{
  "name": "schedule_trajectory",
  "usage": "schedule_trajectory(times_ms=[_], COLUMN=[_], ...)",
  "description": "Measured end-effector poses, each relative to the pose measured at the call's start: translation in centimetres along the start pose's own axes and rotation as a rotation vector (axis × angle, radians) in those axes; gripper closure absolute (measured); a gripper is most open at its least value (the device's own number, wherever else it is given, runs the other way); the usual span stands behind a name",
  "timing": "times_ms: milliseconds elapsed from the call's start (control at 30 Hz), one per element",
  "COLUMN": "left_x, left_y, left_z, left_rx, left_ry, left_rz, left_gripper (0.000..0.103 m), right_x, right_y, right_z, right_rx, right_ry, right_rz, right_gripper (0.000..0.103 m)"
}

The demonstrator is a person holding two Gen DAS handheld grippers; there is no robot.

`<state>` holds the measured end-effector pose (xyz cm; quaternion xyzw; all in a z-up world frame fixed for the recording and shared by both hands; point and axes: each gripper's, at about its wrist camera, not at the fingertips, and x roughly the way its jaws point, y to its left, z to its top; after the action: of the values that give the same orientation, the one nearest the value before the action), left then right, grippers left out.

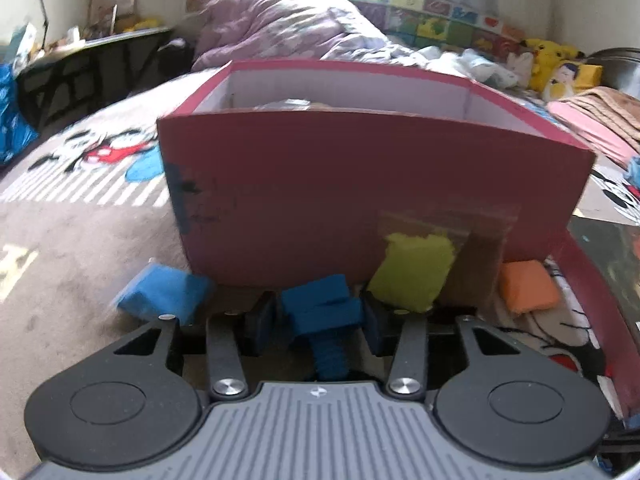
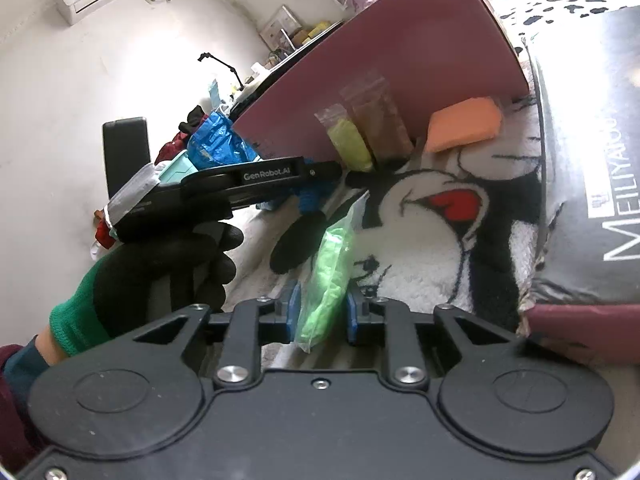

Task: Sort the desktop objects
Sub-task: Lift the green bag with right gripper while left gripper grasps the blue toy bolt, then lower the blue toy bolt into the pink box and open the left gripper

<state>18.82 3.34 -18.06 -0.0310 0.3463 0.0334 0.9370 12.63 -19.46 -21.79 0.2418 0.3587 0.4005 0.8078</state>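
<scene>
Here, view by view.

Left wrist view
- Left gripper [image 1: 323,322]: jaws narrowed and clamped on a blue screw-shaped block [image 1: 320,312], its head between the pads and its threaded shaft pointing back toward the camera.
- Red box [image 1: 360,184]: stands open-topped directly ahead on the cartoon-print blanket [image 1: 80,208]; its contents are too hidden to identify.
- Yellow bag [image 1: 412,270]: a clear pouch of yellow material leaning against the box's front wall, just right of the gripper.
- Brown bag [image 1: 480,264]: leaning beside the yellow one, touching the same wall.
- Orange block [image 1: 528,286]: on the blanket at the box's right corner.
- Blue block [image 1: 164,294]: on the blanket near the box's left corner, blurred.

Right wrist view
- Right gripper [image 2: 323,312]: blue pads closed narrowly on a green bag [image 2: 328,272], a clear pouch of bright green material standing upright between them.
- Gloved hand [image 2: 160,268]: black glove with a green cuff, gripping the handle of the left gripper [image 2: 316,190] by the box's lower edge.
- Box side [image 2: 400,64]: the yellow bag [image 2: 350,144] and brown bag [image 2: 380,120] rest against it; the orange block [image 2: 464,122] lies just beside it.
</scene>
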Motion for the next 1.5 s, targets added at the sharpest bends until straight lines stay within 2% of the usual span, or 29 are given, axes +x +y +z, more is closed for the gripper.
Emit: schedule_trajectory(times_ms=[33, 133, 200, 267, 333, 433, 533, 700, 833, 933, 1133, 1233, 1367, 1500], left_x=[0.0, -0.6, -1.1, -1.5, -2.4, -3.9, -5.4, -7.8, -8.4, -8.5, -7.3, -5.8, -3.0, 0.2], left_y=[0.0, 0.3, 0.1, -0.2, -0.3, -0.4, -0.5, -0.4, 0.1, 0.0, -0.2, 0.1, 0.5, 0.2], left_z=[0.0, -0.3, -0.2, 0.0, 0.5, 1.3, 2.1, 3.8, 5.8, 7.4, 10.8, 12.4, 14.0, 14.5], left_rx=[0.003, -0.011, 0.008, 0.036, 0.036, 0.047, 0.058, 0.071, 0.053, 0.062, 0.067, 0.032, -0.027, -0.029], left_ry=[0.007, -0.003, -0.003, 0.003, 0.005, -0.010, -0.025, -0.051, -0.068, -0.081, -0.090, -0.064, 0.014, 0.111], left_rz=[0.004, 0.003, 0.000, 0.003, -0.005, -0.018, -0.030, -0.048, -0.065, -0.067, -0.066, -0.067, -0.081, -0.058], left_gripper=[0.051, 0.050, 0.066, 0.066, 0.066, 0.066, 0.066, 0.066, 0.066, 0.066, 0.066, 0.066, 0.066, 0.066], right_x=[0.1, 0.4, 0.6, 0.8, 0.9, 0.9, 0.9, 0.5, 1.2, 1.3, 1.4, 1.6, 1.8, 1.9], right_y=[0.0, -0.1, 0.2, 0.9, 1.8, 2.8, 2.5, 1.2, 1.5, 1.4, 1.2, 1.1, 1.4, 1.7], right_z=[0.0, -0.2, -0.3, -0.4, -0.5, -0.7, -0.5, 0.2, 0.1, 0.1, 0.1, 0.2, 0.1, -0.1], right_rx=[-0.001, -0.006, -0.024, -0.058, -0.099, -0.145, -0.131, -0.040, -0.058, -0.056, -0.066, -0.064, -0.085, -0.116], right_ry=[0.000, -0.001, -0.008, -0.019, -0.030, -0.055, -0.068, -0.117, -0.099, -0.088, -0.061, -0.051, -0.042, -0.048], right_rz=[-0.001, -0.003, -0.015, -0.033, -0.050, -0.076, -0.075, -0.070, -0.086, -0.094, -0.089, -0.083, -0.086, -0.086], right_gripper=[0.080, 0.078, 0.075, 0.068, 0.055, 0.045, 0.045, 0.049, 0.050, 0.056, 0.053, 0.052, 0.049, 0.046])
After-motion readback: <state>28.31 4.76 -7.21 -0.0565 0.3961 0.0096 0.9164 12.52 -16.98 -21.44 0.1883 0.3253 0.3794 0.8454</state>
